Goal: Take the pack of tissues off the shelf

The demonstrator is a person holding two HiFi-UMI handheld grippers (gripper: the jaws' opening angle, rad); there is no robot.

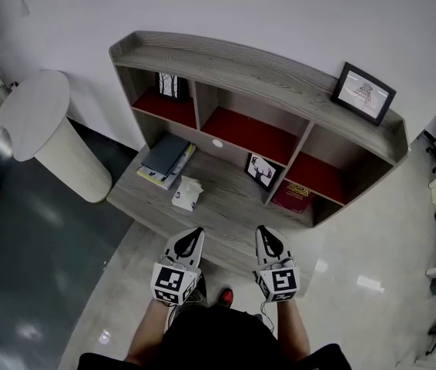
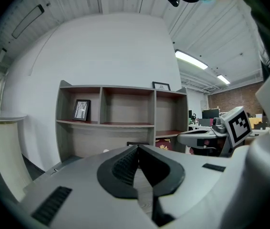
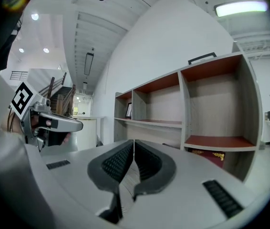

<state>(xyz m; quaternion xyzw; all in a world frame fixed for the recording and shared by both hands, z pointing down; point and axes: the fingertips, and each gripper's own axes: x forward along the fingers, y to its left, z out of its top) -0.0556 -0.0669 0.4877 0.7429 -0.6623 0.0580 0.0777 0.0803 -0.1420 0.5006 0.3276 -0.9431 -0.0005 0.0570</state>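
Observation:
A white pack of tissues [image 1: 187, 193] lies on the lower board of the grey wooden shelf [image 1: 226, 206], left of the middle. My left gripper [image 1: 189, 238] and my right gripper [image 1: 268, 237] hover side by side at the board's front edge, both short of the pack and holding nothing. Each one's jaws stand shut, tips together, as the left gripper view [image 2: 137, 148] and the right gripper view [image 3: 133, 142] show. The pack is hidden behind the jaws in both gripper views.
Books [image 1: 166, 159] lie behind the pack. A small deer picture [image 1: 262, 170] and a red box [image 1: 294, 196] stand to the right. Framed pictures sit in the upper left bay [image 1: 171, 85] and on the shelf top [image 1: 364, 92]. A white round cabinet [image 1: 48, 133] stands at the left.

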